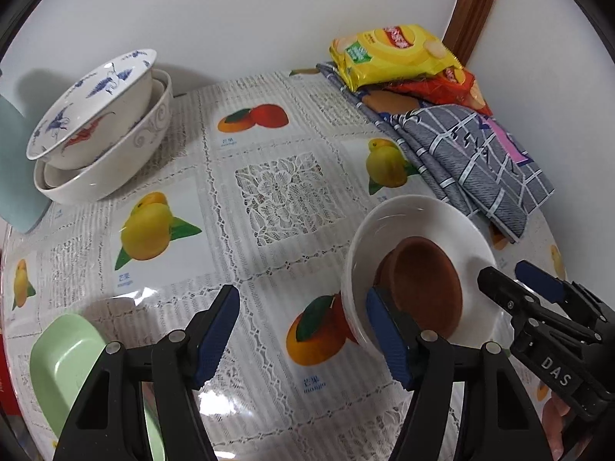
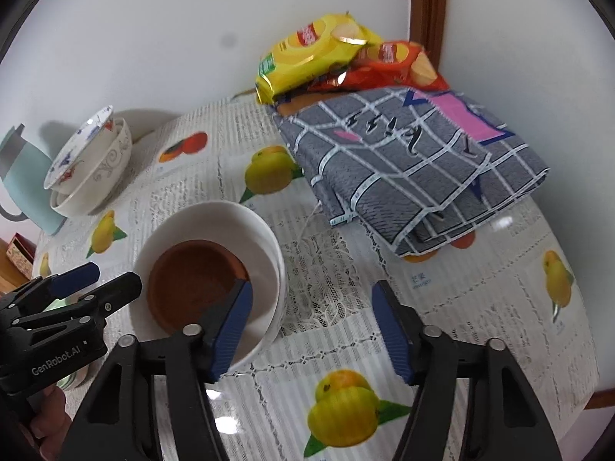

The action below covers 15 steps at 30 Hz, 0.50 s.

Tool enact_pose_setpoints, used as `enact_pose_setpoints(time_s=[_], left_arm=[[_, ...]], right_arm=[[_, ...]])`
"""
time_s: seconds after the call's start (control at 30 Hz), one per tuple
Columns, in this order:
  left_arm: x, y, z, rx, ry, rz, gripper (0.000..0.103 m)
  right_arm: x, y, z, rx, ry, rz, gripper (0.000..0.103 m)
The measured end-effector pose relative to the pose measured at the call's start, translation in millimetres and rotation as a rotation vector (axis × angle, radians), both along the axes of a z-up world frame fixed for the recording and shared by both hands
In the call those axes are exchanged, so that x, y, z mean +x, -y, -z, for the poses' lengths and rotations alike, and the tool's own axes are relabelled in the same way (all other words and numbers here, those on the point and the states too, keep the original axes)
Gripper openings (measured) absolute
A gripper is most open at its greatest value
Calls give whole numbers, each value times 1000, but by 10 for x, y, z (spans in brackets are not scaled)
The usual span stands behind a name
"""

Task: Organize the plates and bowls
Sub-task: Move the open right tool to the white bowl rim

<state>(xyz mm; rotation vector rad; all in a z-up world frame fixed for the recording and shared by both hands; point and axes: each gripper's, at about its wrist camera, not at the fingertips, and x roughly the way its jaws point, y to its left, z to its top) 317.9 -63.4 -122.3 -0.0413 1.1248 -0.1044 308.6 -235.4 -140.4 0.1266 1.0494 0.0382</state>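
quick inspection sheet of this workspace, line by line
surface: table under a glossy lace cloth with fruit prints
job's things: brown dish inside a white bowl; painted bowl tilted in a stack of white bowls at the far left; green dish at the near left edge
clutter: yellow chip bag and red chip bag on a folded grey checked cloth; teal jug behind the stack
grippers: left gripper open, one finger over the white bowl's rim; right gripper open, one finger over the brown dish
cables: nothing seen
surroundings: white wall; wooden frame in the corner
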Motion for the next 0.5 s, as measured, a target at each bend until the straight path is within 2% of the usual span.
enact_pose_setpoints(time_s=[0.2, 0.33, 0.5], left_arm=[[74, 66, 81, 45, -5, 12, 61], [113, 90, 108, 31, -19, 26, 54], [133, 96, 156, 16, -24, 31, 54]], right_arm=[[109, -42, 141, -47, -40, -3, 54], [162, -57, 197, -47, -70, -5, 54], [190, -55, 210, -43, -83, 2, 54]])
